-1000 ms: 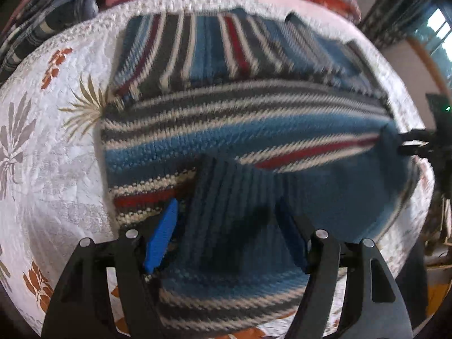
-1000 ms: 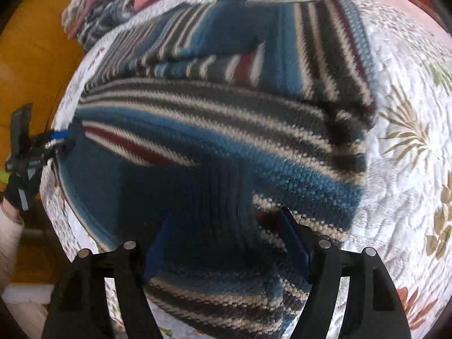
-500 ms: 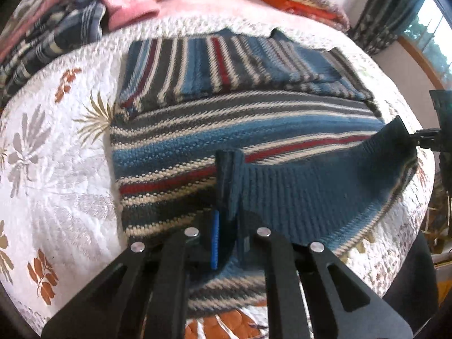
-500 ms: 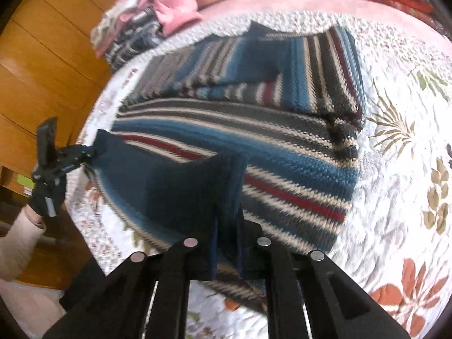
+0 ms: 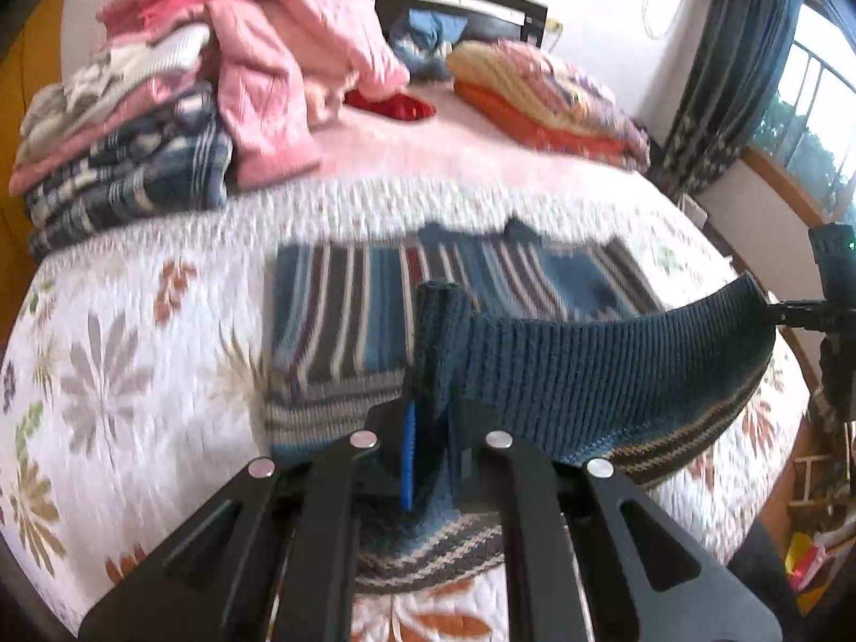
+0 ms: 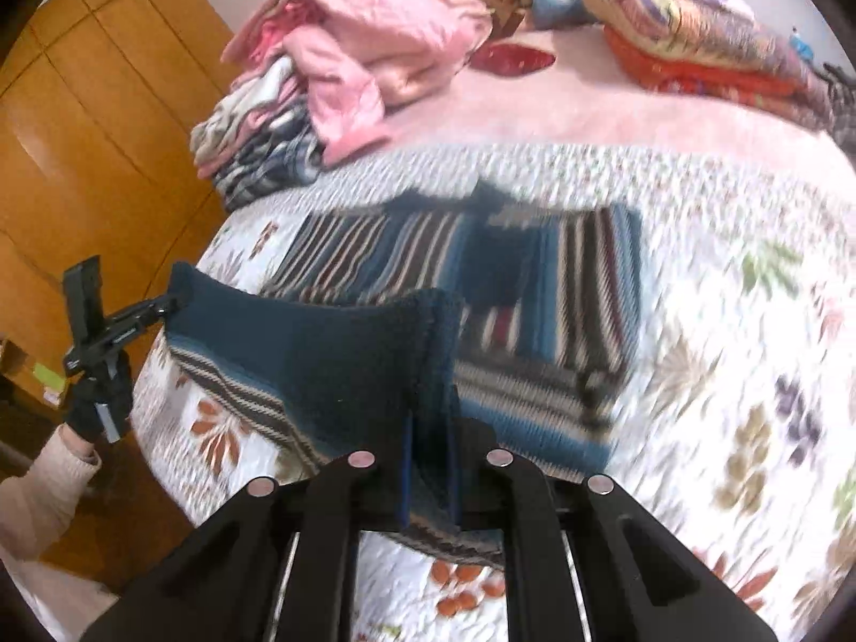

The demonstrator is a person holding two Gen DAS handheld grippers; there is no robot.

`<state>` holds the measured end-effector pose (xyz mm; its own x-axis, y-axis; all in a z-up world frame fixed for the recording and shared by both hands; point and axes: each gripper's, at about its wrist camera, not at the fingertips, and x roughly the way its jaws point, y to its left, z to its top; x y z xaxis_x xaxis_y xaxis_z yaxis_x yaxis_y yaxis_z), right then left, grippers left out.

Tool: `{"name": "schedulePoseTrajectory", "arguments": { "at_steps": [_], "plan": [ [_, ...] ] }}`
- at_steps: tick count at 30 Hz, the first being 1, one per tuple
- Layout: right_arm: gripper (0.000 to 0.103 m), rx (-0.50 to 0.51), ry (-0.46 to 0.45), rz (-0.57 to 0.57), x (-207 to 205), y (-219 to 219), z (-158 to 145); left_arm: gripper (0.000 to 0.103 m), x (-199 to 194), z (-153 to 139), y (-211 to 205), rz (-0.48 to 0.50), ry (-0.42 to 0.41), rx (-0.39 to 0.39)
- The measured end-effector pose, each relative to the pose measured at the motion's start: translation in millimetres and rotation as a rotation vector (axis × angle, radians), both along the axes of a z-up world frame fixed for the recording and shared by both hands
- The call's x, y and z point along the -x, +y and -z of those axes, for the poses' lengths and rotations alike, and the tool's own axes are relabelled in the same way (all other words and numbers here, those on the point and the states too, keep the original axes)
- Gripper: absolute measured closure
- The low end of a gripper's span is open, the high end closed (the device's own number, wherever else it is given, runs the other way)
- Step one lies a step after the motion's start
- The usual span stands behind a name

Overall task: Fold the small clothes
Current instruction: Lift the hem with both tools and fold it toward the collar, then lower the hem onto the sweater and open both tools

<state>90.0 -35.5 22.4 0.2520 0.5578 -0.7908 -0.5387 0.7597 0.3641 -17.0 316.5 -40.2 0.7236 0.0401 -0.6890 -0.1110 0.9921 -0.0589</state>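
1. Up close in the left wrist view, the left gripper [image 5: 428, 444] has its jaws drawn narrow, clamped on a corner of the striped sweater's [image 5: 342, 321] ribbed dark-blue hem, which stands up between the blue pads.
2. From that corner the hem stretches taut across to the right gripper [image 5: 776, 315], seen small near the bed's right edge, pinching the other corner; the lifted band hangs clear of the quilt [image 5: 134, 374].
3. Beyond the lifted hem, the rest of the sweater lies flat on the floral quilt, near the middle of the bed.
4. Toward the bed's far left corner sits a pile of clothes [image 5: 176, 107]; folded bedding [image 5: 540, 91] lies at the far right.
5. Now the right wrist view: the right gripper [image 6: 428, 460] is likewise narrowed on a hem corner, cloth wedged between its pads.
6. Across the raised hem, the left gripper [image 6: 160, 310] grips the opposite corner beyond the bed's left edge, held by a gloved hand [image 6: 99, 401] with a pale sleeve [image 6: 48, 487].
7. Behind it, the sweater [image 6: 578, 289] body rests on the quilt [image 6: 738, 374], blurred, with the pile of clothes [image 6: 342, 69] at the far left edge.
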Motion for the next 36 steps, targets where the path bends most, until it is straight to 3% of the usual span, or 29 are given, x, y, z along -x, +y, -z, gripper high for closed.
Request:
{"name": "schedulePoseTrajectory", "arguments": {
  "at_steps": [8,17,27,36],
  "plan": [
    [0.093,0.037,-0.041,0.099,-96,23,-10,0.096,-92,-17,22,-0.070,-0.065,0.019],
    [0.093,0.073,0.006,0.181,-185,44,39,0.096,-173,19,45,-0.135,-0.023,-0.005],
    [0.093,0.146,0.066,0.210,-216,61,97,0.095,-217,89,68,-0.186,0.119,-0.021],
    [0.091,0.209,0.125,0.252,-228,65,138,0.086,-229,120,81,-0.236,0.202,0.006]
  ]
}}
